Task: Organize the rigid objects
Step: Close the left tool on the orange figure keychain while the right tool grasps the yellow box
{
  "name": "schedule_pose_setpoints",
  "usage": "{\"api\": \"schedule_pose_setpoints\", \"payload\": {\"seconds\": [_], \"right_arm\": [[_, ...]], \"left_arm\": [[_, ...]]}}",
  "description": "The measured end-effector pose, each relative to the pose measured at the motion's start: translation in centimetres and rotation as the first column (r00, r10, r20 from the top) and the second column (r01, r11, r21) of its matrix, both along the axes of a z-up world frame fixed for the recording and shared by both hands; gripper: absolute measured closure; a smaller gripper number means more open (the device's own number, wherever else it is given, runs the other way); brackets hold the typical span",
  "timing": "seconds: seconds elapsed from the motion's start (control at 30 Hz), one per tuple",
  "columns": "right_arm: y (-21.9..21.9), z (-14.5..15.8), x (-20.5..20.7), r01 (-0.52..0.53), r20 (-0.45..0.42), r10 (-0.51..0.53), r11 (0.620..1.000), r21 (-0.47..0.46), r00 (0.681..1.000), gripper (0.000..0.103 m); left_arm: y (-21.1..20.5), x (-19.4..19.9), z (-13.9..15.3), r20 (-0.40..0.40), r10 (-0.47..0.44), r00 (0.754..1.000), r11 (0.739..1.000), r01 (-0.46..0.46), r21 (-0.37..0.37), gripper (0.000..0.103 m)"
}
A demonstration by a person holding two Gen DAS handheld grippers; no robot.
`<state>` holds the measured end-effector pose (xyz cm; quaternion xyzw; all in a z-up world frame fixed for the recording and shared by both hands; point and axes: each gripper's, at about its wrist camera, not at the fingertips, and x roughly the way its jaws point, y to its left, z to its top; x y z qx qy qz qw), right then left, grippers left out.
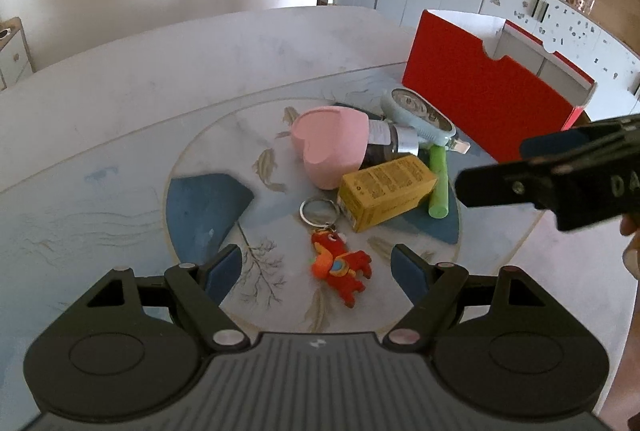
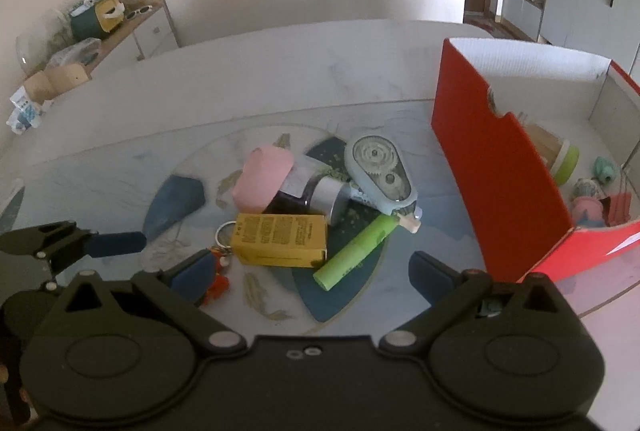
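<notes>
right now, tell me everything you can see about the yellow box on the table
The yellow box is a small rectangular carton, cardboard by the look of it, closed, lying on its long side with fine dark print facing up. It sits at the near edge of the pile. The pink heart-shaped container and the dark jar with a silver cap lie just behind it, the green tube against its right end, and the keyring of the red keychain at its left end. Neither gripper touches it.

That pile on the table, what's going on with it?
A person holds two open grippers over the pile, gripping nothing. The left gripper hangs over the red keychain; the right gripper faces the yellow box and green tube. The pink heart and tape dispenser are still out. The red bin beside them already holds several items.
</notes>
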<state>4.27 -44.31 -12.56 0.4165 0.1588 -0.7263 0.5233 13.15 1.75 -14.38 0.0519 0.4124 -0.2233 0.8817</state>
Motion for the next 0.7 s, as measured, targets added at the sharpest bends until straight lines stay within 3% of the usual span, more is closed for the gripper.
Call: {"api": "schedule_pose_setpoints", "payload": {"seconds": [0.7], "right_arm": [[-5.6,-2.5,1.0,-0.015,0.009,0.014,0.994,0.104,1.000,0.005]], "left_arm": [[-1.9,0.2,-2.8,0.046,-0.044,0.998,0.998,0.043,0.038,0.022]]}}
